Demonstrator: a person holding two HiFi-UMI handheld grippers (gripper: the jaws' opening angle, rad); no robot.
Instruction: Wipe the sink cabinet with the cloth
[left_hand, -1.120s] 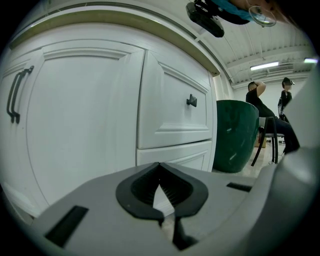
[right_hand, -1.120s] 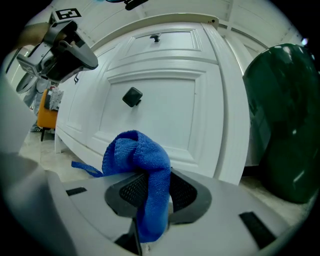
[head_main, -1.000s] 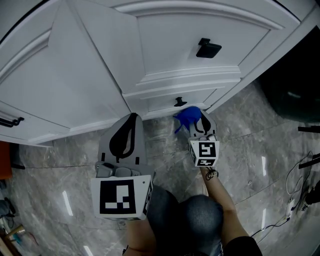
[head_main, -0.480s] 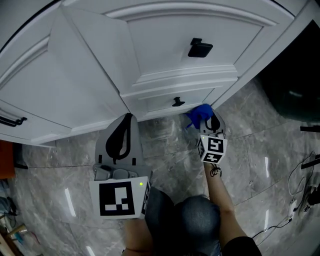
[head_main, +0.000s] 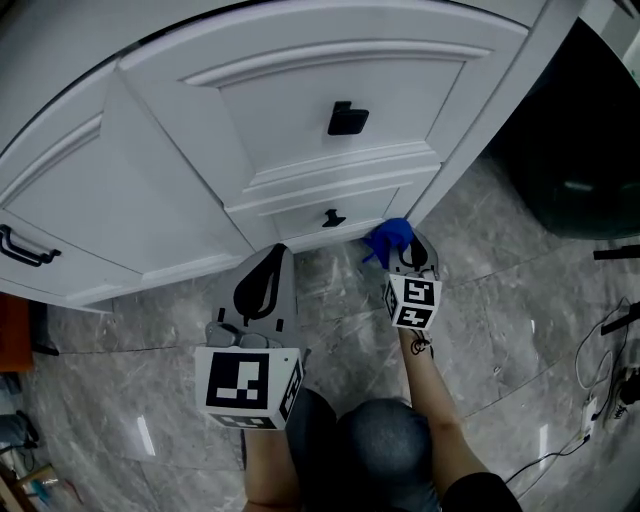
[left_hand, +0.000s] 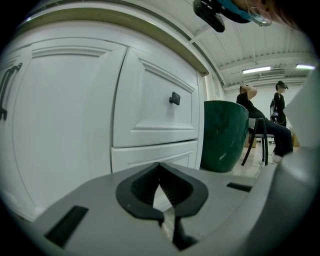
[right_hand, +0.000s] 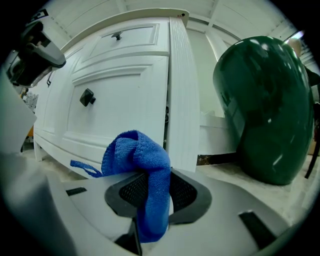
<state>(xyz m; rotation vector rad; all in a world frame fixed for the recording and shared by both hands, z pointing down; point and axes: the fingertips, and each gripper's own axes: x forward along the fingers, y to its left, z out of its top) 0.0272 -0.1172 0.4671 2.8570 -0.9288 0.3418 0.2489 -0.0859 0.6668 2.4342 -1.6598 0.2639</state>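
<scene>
The blue cloth (right_hand: 142, 165) was bunched, its long axis running up out of the right gripper (right_hand: 152, 195), whose jaws were clamped on its lower end. Its rounded top leaned toward the cabinet and a thin strand trailed off to the left. It sat low at the foot of the white sink cabinet (head_main: 300, 110), just beside the right corner post; whether it touched the wood could not be told. Above it both drawers were shut, a small black knob (head_main: 332, 217) on the lower and a larger one (head_main: 347, 118) on the upper. The left gripper (left_hand: 161, 192) hung farther from the cabinet over the grey marble floor (head_main: 500, 330), jaws together and empty. A dark green bin (right_hand: 265, 105) stood right of the cabinet, its inside not visible.
</scene>
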